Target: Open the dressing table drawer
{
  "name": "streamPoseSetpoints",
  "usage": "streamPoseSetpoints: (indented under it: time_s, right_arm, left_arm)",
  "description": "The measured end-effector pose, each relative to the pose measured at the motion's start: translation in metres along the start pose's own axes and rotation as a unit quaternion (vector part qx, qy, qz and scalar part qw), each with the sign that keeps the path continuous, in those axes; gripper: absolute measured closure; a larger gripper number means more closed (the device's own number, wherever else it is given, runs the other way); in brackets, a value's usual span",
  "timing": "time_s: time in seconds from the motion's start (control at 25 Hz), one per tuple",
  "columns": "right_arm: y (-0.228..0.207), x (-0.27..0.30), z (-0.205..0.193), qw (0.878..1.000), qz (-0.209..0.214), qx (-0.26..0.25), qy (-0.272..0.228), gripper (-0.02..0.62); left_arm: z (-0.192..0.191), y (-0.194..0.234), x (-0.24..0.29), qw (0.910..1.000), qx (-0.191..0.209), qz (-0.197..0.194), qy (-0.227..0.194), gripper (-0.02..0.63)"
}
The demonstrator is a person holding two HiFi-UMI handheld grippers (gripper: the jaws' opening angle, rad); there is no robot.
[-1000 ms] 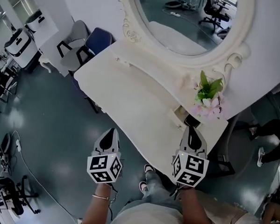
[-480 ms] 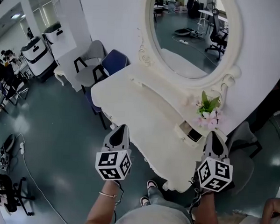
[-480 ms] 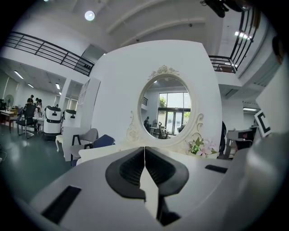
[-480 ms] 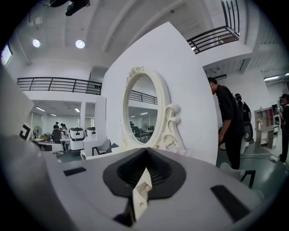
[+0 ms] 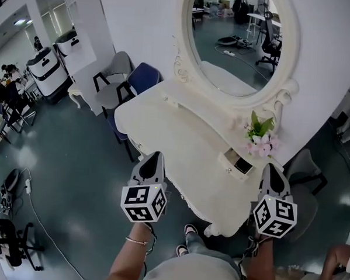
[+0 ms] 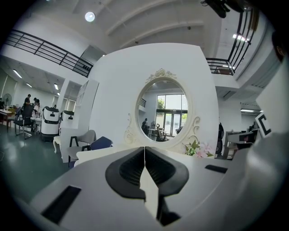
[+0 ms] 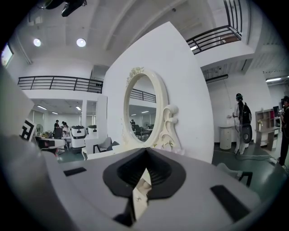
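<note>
The cream dressing table point(image 5: 181, 137) stands under its oval mirror point(image 5: 238, 46). A small drawer point(image 5: 237, 165) on the tabletop's right stands pulled out, with something dark inside. Pink flowers point(image 5: 258, 138) sit just behind it. My left gripper point(image 5: 153, 155) hangs shut and empty over the table's front edge. My right gripper point(image 5: 271, 167) is shut and empty too, a little to the right of the drawer and apart from it. In the left gripper view the left gripper's point(image 6: 144, 148) pads meet, with the mirror point(image 6: 162, 113) ahead. The right gripper point(image 7: 146, 149) faces the mirror's point(image 7: 141, 115) frame from the side.
A blue chair point(image 5: 142, 77) and a grey chair point(image 5: 115, 69) stand at the table's left end. Another grey chair point(image 5: 302, 172) is at its right. White machines point(image 5: 47, 65) and seated people are far left. A cable point(image 5: 36, 217) lies on the floor.
Both grippers have risen and drawn back from the table. The right gripper, a second ago right at the drawer, now sits off to its right. The drawer stays pulled out.
</note>
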State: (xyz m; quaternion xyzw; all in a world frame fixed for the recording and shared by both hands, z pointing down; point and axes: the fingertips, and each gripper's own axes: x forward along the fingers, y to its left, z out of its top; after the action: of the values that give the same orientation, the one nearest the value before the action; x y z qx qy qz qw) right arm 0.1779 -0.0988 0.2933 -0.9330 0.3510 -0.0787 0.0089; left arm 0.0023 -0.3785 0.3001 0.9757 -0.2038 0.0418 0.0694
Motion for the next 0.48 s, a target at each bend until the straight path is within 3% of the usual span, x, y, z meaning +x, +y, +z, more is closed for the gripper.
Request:
streamPoseSetpoints:
  time_s: [0.48]
  right_arm:
    - [-0.0052,-0.0054,-0.0039,1.000,-0.001,0.013,0.004,0.592]
  left_arm:
    - [-0.0053,-0.0048,0.0009,0.9999,-0.001,-0.008,0.009,0.586]
